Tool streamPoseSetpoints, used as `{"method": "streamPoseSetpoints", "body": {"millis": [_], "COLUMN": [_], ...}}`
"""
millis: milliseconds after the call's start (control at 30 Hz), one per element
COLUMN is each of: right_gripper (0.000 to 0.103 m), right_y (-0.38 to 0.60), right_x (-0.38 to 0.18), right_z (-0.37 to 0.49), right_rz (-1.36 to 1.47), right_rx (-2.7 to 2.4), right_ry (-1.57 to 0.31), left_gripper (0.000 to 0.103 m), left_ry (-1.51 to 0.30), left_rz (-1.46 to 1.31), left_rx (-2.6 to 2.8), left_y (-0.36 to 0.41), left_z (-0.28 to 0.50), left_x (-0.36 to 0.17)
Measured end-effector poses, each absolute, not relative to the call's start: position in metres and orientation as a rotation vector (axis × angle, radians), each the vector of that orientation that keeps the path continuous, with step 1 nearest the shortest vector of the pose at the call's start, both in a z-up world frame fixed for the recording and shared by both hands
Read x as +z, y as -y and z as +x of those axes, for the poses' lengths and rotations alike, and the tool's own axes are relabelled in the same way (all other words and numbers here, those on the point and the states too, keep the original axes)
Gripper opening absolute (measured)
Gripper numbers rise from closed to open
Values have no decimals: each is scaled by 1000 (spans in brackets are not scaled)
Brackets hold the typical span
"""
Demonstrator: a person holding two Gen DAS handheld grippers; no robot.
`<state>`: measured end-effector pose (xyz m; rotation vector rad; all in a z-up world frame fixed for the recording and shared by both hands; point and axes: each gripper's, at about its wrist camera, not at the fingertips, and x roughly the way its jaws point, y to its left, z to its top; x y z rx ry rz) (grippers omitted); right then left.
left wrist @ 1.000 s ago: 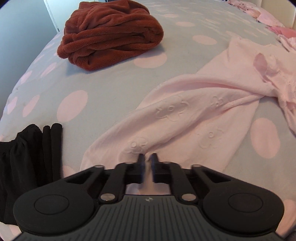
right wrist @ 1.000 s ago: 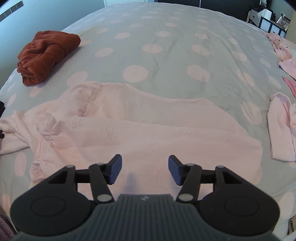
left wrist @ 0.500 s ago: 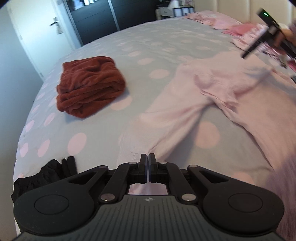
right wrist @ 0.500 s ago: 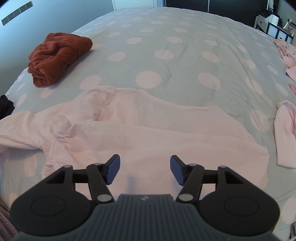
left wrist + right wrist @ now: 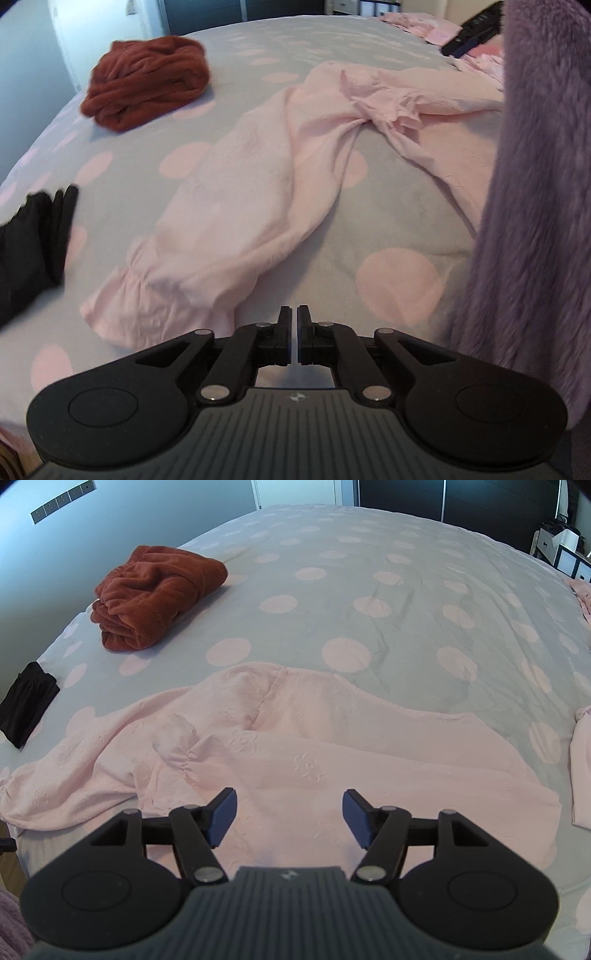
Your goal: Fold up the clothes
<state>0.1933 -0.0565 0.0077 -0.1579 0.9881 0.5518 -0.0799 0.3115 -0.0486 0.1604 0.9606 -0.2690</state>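
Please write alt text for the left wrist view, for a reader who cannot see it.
The left gripper, its jaws almost closed with nothing between them, hovers by the frilled cuff of a pink garment spread on a dotted grey bedcover. A rust-red folded garment lies beyond; purple fleece fills the right edge.

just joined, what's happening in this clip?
A person with two handheld grippers is folding clothes on a grey duvet with pink dots. A pale pink embossed long-sleeved top lies spread and rumpled, not yet folded. The left gripper has its jaws nearly closed with nothing between them, near the ruffled cuff. The right gripper hovers open over the hem. A folded rust fleece sits aside.
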Motion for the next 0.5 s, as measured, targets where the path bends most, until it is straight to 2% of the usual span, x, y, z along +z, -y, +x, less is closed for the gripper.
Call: {"method": "streamPoseSetpoints", "body": {"millis": [33,67,133,200,500], "right_gripper": [67,67,67,67,69], "right_y": [56,57,57,58,54], "right_x": [7,6,5,2,-1], "right_z": [194,194,195,196,196], "right_rz": [-159,-159,-159,-158,-167], "right_rx": [550,547,540,533,549], "right_ry": [-991,-993,-997,-1003,-1012], "left_gripper": [2,8,23,45,51], "left_ry": [-946,-929,-883,-838,-919], "left_rz": [115,69,-32,-138,-388], "left_rx": [-258,-248,-207,-142,93], "left_y": [-318,-324,-340,-358,-429], "left_z": [-83,-86,-88,-87,-33], "left_x": [-44,-39,-24,-7,-31]}}
